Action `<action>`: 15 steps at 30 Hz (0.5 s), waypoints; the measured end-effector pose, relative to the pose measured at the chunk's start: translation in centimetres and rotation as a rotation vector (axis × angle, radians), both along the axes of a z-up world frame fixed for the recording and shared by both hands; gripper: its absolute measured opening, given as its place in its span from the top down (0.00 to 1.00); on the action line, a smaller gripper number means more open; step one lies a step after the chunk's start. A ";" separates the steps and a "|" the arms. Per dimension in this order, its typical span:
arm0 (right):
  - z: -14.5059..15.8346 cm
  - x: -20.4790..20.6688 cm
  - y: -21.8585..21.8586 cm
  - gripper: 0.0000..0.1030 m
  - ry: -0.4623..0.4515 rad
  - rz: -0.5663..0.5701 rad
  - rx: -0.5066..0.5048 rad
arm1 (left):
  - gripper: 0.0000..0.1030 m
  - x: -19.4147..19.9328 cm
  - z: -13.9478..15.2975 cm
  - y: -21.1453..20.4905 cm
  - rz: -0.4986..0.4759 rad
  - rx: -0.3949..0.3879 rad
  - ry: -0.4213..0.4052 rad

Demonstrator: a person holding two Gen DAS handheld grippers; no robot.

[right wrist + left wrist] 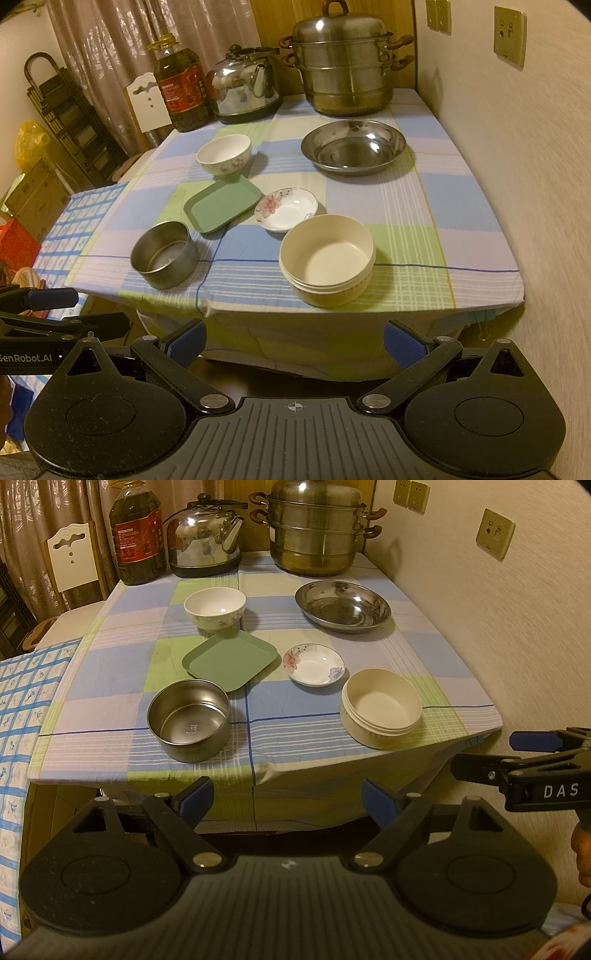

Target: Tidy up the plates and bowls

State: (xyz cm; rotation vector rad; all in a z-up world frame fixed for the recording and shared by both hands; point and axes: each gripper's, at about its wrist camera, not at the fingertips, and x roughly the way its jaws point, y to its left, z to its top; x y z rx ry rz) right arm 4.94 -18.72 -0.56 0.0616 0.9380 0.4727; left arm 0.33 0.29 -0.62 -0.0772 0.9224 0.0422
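Note:
On the checked tablecloth stand a white flowered bowl [215, 609] [224, 154], a wide steel dish [342, 605] [353, 147], a green square plate [229, 661] [221, 204], a small flowered saucer [313, 664] [286, 209], a steel bowl [188, 719] [164, 254] and a cream bowl [381, 712] [327, 258]. My left gripper [288, 801] [51, 310] hangs open below the table's near edge. My right gripper [295, 339] [517, 753] is open too, in front of the cream bowl, holding nothing.
At the back of the table [92, 760] stand an oil bottle [136, 535], a steel kettle [207, 542] and a stacked steamer pot [317, 531]. A wall [498, 627] runs along the right side. A blue checked cloth [22, 701] and a chair [72, 557] are at the left.

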 end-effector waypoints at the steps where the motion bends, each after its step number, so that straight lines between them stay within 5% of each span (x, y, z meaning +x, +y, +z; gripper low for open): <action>1: 0.0 0.0 0.0 0.01 -0.001 0.000 0.000 | 0.17 0.0 0.0 0.0 0.000 0.001 0.000; 15: 0.0 0.1 -0.3 0.01 -0.003 -0.001 0.001 | 0.17 0.2 -0.1 -0.1 0.000 0.003 -0.001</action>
